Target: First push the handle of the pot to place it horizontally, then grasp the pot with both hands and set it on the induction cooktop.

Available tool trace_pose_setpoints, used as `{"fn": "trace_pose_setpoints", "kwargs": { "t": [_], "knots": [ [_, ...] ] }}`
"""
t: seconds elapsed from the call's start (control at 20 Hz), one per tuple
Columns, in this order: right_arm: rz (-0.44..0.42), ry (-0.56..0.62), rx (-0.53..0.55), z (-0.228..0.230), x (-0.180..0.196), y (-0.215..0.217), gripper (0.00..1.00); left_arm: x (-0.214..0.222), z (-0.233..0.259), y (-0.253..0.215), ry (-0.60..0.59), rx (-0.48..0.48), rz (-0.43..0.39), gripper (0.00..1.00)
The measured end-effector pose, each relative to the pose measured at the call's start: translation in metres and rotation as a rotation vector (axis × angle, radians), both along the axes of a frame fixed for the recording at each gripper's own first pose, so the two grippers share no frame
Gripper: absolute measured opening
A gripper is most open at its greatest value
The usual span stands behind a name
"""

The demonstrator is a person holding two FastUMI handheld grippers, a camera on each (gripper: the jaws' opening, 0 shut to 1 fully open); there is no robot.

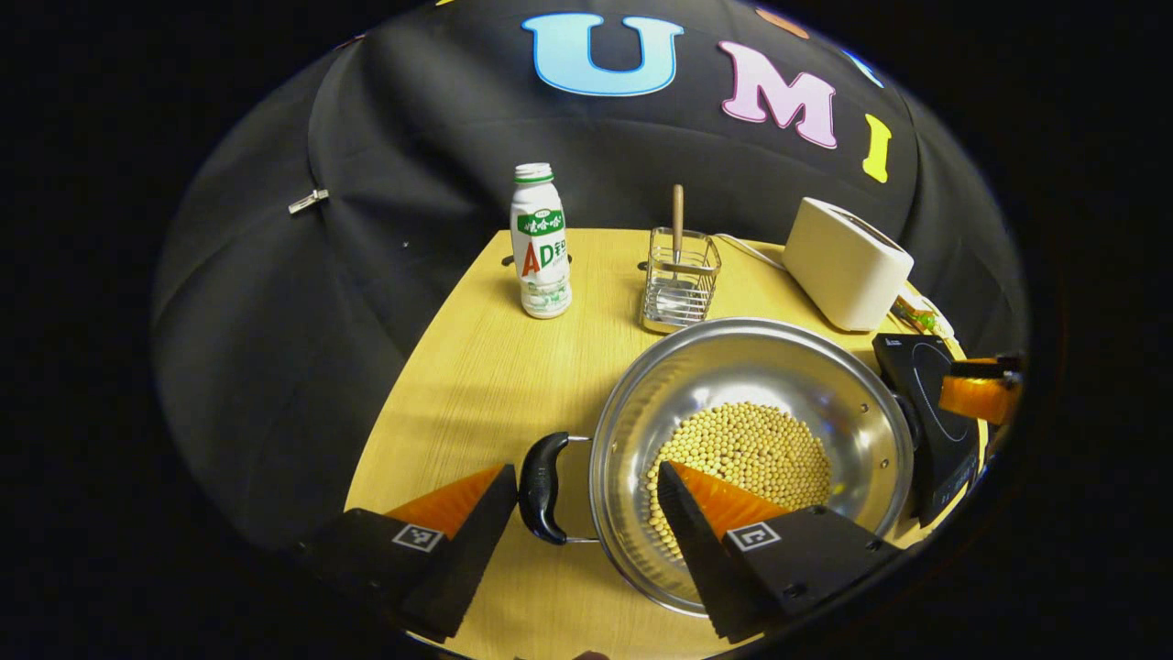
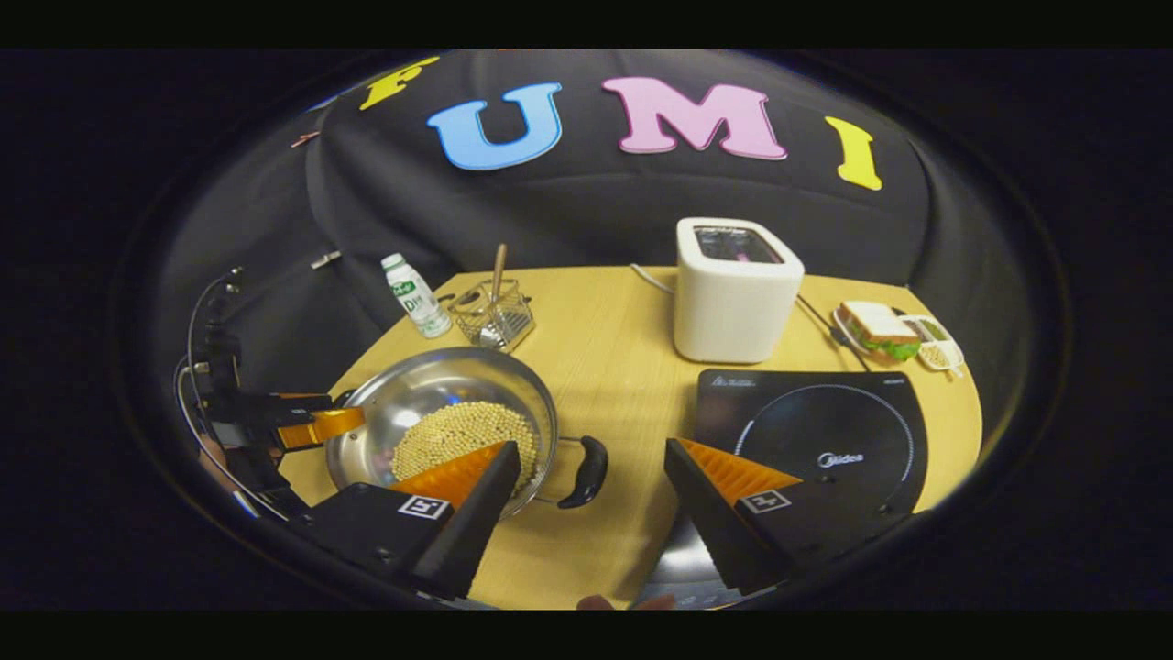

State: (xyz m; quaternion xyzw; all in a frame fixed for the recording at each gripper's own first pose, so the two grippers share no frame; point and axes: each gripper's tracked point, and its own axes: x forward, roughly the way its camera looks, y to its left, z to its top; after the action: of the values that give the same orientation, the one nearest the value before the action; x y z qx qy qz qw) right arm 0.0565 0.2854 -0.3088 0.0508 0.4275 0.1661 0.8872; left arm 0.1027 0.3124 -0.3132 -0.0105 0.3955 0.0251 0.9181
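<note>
- The pot (image 1: 751, 449), holding yellow beans (image 1: 747, 454), sits on the wooden surface (image 1: 476, 385) just beside the cooktop (image 2: 811, 431).
- Left gripper (image 1: 586, 500): jaws released, spread either side of the pot's black handle (image 1: 542, 488), not touching it.
- Right gripper (image 2: 591, 477): jaws released, straddling the other handle (image 2: 586, 472).
- A toaster (image 2: 736, 289) and a bottle (image 1: 541, 243) stand farther back.

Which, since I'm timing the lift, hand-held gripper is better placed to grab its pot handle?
Probably left: the left hand-held gripper, open, has a pot handle close between its fingers; the right hand-held gripper's handle sits farther off.
</note>
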Motion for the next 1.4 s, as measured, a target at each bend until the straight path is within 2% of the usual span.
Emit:
{"fn": "trace_pose_setpoints", "kwargs": {
  "t": [0.25, 0.45, 0.5, 0.55, 0.65, 0.75, 0.8, 1.0, 1.1, 1.3, 1.4],
  "knots": [
    [-0.018, 0.139, -0.033, -0.049, -0.005, 0.009, 0.99, 0.010, -0.019, 0.010, 0.035, -0.002, 0.005, 0.95],
    [-0.012, 0.182, -0.059, -0.068, -0.004, 0.012, 0.97, 0.017, -0.030, 0.007, 0.048, -0.012, 0.003, 0.87],
    [-0.015, 0.187, -0.063, -0.071, -0.004, 0.013, 0.84, 0.017, -0.032, 0.006, 0.052, -0.019, 0.002, 0.84],
    [-0.020, 0.195, -0.067, -0.075, -0.004, 0.013, 0.90, 0.018, -0.033, 0.005, 0.055, -0.017, 0.006, 0.83],
    [-0.045, 0.213, -0.064, -0.080, -0.004, 0.018, 0.84, 0.017, -0.036, 0.007, 0.070, -0.009, 0.013, 0.81],
    [-0.078, 0.218, -0.082, -0.083, -0.002, 0.018, 0.68, 0.014, -0.035, 0.008, 0.082, 0.001, 0.018, 0.78],
    [-0.080, 0.215, -0.084, -0.084, 0.000, 0.018, 0.67, 0.014, -0.038, 0.009, 0.080, 0.001, 0.019, 0.74],
    [-0.079, 0.257, -0.055, -0.076, -0.005, 0.013, 0.56, 0.003, -0.031, 0.002, 0.076, -0.033, 0.050, 0.63],
    [-0.041, 0.233, -0.054, -0.063, -0.005, 0.007, 0.56, -0.006, -0.015, -0.004, 0.064, -0.020, 0.065, 0.62],
    [-0.030, 0.205, -0.028, -0.024, -0.009, -0.019, 0.56, -0.025, 0.029, -0.031, 0.035, 0.009, 0.050, 0.61],
    [-0.031, 0.190, -0.031, -0.007, -0.013, -0.043, 0.56, -0.033, 0.042, -0.053, 0.050, -0.008, 0.056, 0.61]
  ]
}}
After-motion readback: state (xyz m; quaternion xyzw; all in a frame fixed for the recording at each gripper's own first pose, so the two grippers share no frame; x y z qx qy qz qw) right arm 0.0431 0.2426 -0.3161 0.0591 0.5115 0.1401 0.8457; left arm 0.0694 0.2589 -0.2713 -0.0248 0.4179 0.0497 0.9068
